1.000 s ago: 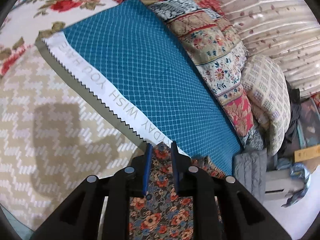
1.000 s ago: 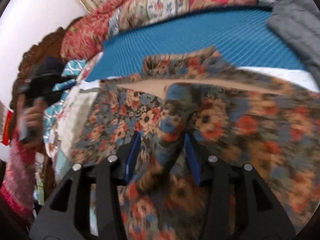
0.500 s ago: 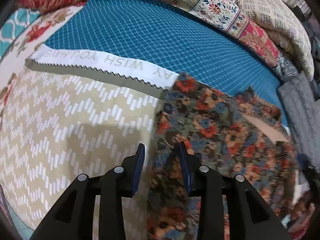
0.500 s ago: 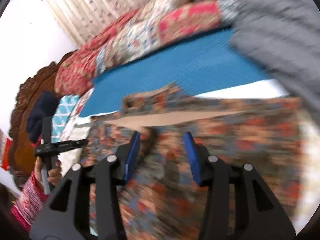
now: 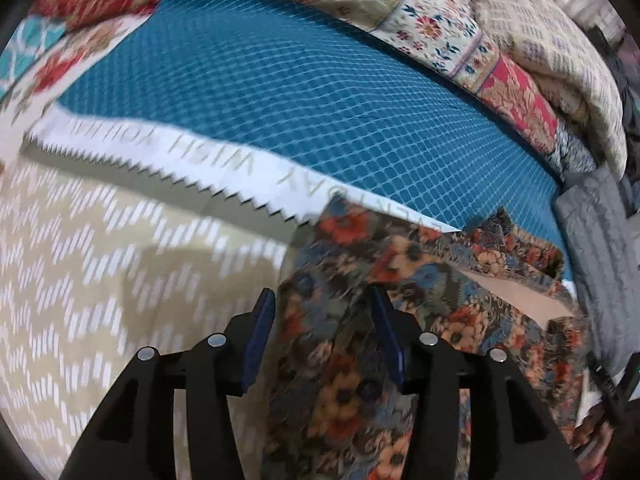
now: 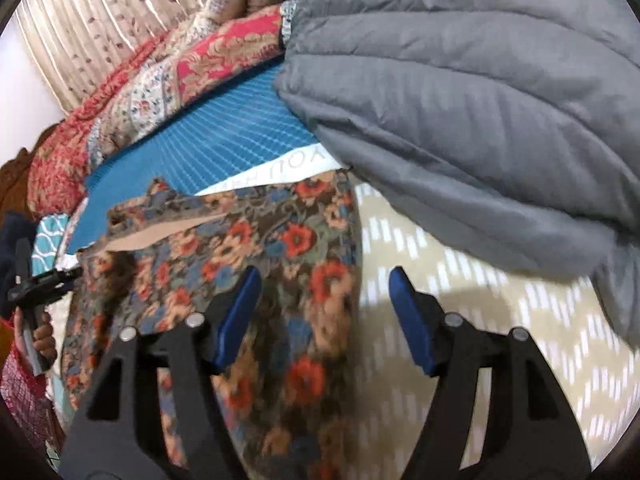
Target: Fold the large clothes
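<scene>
Floral garment [image 5: 352, 360] lies spread on the bed, mostly on the beige zigzag-patterned cover [image 5: 100, 280], its far edge lapping onto the white lettered band [image 5: 224, 160] of the teal grid-patterned cloth [image 5: 320, 92]. A pale strip of its inner face shows near the far hem [image 6: 152, 236]. Left gripper [image 5: 322, 300] sits low over the garment's left edge, blue pads [image 5: 260, 336] spread apart, floral cloth showing in the gap but not pinched. Right gripper [image 6: 325, 276] is likewise parted wide, one pad [image 6: 238, 312] over the floral cloth, the other [image 6: 412, 316] over the bare beige cover; the garment's right edge runs between them, nothing gripped. Grey quilted jacket [image 6: 480, 100] is heaped just beyond the right gripper, resting on the beige cover and overlapping the teal cloth. Patterned quilts and pillows [image 5: 460, 40] are stacked along the far side of the bed. In the right wrist view the person's left hand [image 6: 40, 332] shows at far left, holding its gripper handle. Both views are somewhat blurred.
</scene>
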The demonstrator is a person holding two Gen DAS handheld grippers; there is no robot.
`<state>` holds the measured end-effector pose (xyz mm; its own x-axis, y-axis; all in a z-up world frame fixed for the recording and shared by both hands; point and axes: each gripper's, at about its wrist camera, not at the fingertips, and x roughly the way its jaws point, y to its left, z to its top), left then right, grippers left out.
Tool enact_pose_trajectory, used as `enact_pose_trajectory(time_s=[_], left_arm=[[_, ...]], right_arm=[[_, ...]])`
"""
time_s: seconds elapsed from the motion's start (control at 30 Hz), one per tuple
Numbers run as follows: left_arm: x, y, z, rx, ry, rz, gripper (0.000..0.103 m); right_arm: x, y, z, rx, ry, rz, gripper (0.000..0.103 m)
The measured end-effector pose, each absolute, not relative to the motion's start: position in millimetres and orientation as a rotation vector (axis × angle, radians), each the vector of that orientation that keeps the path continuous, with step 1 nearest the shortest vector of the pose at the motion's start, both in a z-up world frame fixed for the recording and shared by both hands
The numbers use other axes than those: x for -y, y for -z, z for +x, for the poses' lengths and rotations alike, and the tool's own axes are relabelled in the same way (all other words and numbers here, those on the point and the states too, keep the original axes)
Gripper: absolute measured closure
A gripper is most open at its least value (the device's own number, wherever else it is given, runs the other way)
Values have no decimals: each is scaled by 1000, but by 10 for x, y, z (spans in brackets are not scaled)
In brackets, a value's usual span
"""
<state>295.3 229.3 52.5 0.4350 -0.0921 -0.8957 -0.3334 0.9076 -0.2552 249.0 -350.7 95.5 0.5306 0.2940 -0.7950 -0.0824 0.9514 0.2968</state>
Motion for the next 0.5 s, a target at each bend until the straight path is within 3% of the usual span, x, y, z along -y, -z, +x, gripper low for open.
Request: enact_pose_trajectory(time_s=[0.13,0.17,0.2,0.27,0.5], left_arm=[[-2223,-534,3036,-1133,-159,-393,103],[-2226,-551,3045,-1131,-149,-398,103],[-2229,-582,3046,-1123,-144,-400,103],[-2228,-644,3034,-1110,-136,-397,103],[-2358,-1096,2574,-982,-71,-501,101]], right_arm=[[3488,-876,2741,-1020,-228,253,39],[3484,-881,2791,-1021,-238,254,53],[3468,-895,2813,-1024,-253,251,76],[3430,-976,2811,-1010,-244,223,90],[3511,-1491,2379,-860,-317,293,96]])
